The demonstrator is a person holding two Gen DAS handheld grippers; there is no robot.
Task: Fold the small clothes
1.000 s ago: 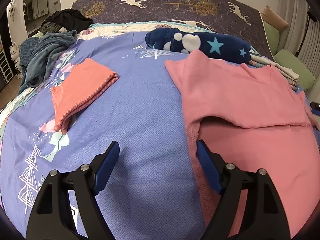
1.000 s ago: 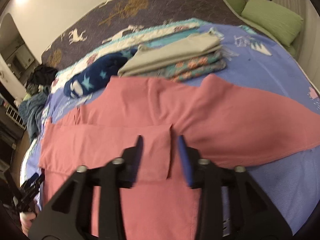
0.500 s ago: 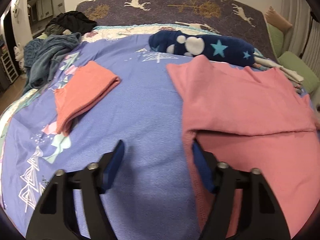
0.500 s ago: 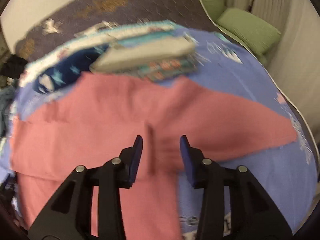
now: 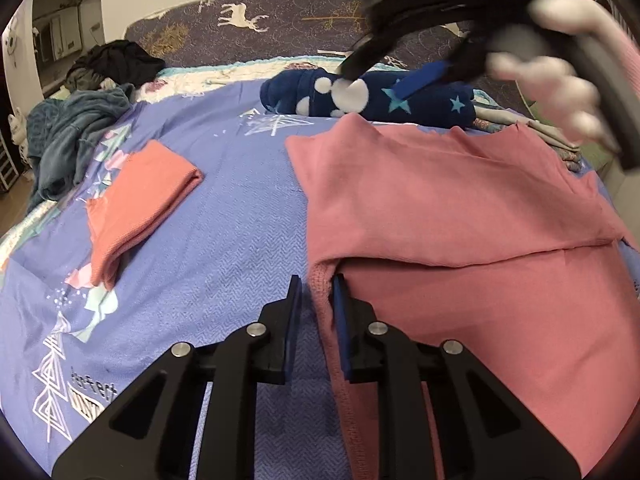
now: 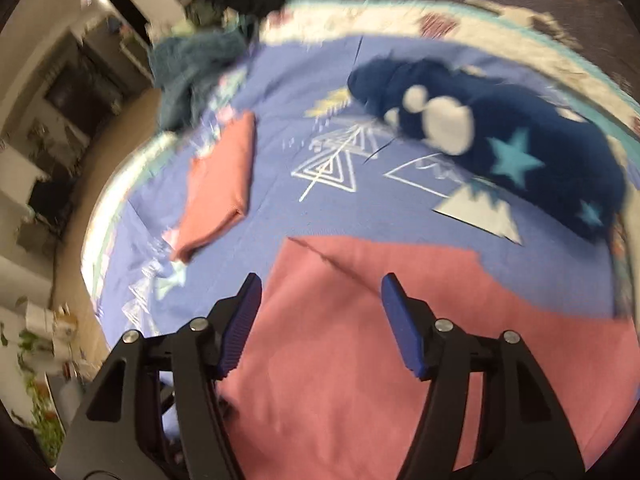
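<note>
Since a second ago the left gripper [image 5: 316,300] has kept its place while its jaws have just been closing from wide to a narrow gap on the hemmed left edge of the pink garment [image 5: 460,240]; the edge stands between the blue pads [image 5: 295,312], which look to pinch it. Right gripper [image 6: 320,320] has swung from the garment's middle fold to its far left corner, now blurred in the left wrist view [image 5: 420,72], with a hand [image 5: 568,92] on it. Its jaws have just been opening and stand fairly wide, nothing between them, hovering above the pink cloth [image 6: 380,340]. Pink garment lies spread flat on the lilac-blue bedspread [image 5: 240,220], top part folded down over the lower. Folded salmon cloth [image 5: 144,208] sits well apart to the left; navy star-print fleece [image 5: 372,96] lies beyond the garment near the headboard [image 5: 260,28]; teal blanket heap [image 5: 76,136] at far left
</note>
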